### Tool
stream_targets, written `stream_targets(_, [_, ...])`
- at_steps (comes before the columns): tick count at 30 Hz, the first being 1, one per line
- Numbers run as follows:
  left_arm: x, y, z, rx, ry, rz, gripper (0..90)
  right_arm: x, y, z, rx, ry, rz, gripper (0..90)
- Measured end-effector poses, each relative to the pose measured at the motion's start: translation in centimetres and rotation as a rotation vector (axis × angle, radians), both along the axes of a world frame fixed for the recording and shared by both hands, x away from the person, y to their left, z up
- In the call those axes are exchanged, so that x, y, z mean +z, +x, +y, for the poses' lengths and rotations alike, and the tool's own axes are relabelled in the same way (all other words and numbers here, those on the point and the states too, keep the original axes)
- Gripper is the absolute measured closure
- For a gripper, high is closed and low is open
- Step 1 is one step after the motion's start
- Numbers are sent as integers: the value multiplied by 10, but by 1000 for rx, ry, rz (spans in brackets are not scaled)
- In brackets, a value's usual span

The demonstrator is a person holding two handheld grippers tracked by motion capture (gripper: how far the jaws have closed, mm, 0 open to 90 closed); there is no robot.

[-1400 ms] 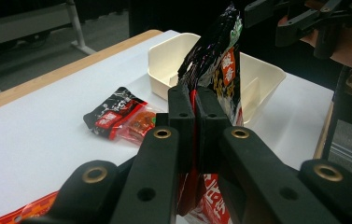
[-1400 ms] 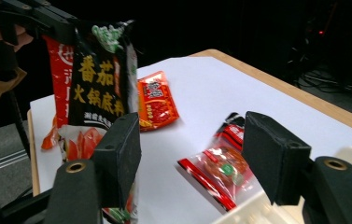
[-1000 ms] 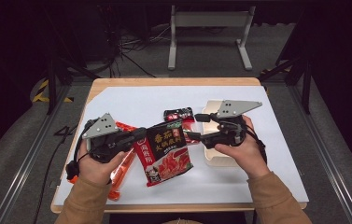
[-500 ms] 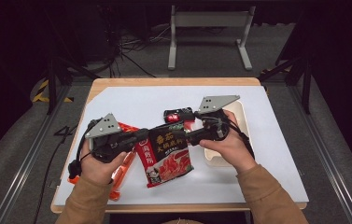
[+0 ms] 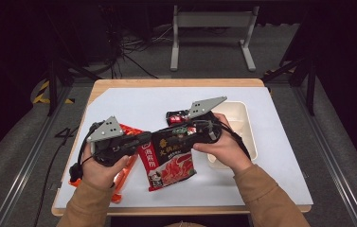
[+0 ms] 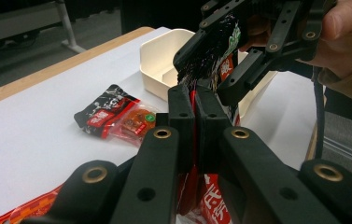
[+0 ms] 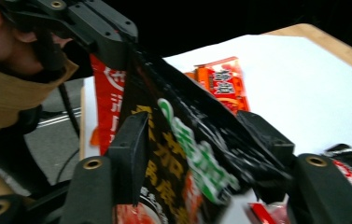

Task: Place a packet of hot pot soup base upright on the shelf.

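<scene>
A red and black noodle packet (image 5: 169, 158) is held up off the white table sheet (image 5: 133, 101). My left gripper (image 5: 145, 139) is shut on its left edge; in the left gripper view the jaws (image 6: 193, 95) pinch the red seam. My right gripper (image 5: 178, 131) is at the packet's top edge. In the right gripper view the packet (image 7: 183, 149) runs slanted between the jaws of the right gripper (image 7: 197, 135), which have just been closing and still stand apart around it. The left gripper (image 7: 113, 42) shows beyond, clamped on the far edge.
A small dark sauce sachet (image 5: 177, 116) lies behind the packet, next to a cream tray (image 5: 242, 118) at the right. An orange-red packet (image 5: 124, 165) lies under my left hand near the table's left front edge.
My right gripper has moved left from the tray to the packet's top edge and its jaws have narrowed around it. The left gripper and the packet have stayed put.
</scene>
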State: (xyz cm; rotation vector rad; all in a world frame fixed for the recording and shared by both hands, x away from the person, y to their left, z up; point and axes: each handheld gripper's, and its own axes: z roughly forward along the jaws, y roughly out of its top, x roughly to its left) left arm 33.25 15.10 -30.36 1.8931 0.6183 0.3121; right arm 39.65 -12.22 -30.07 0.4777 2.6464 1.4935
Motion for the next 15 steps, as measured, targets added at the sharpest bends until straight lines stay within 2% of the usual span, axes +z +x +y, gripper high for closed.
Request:
stream_targets(2, [0,-1,-1,-2,1,2,875,-1,0,2,13,5,11,506])
stream_targets(6, [0,-1,-2,-8,6,-3,875,-1,0,4,22,-36,10,560])
stream_targets(15, [-1,0,-3,10,3,-1,874,3,0,6,20,-91,9,652])
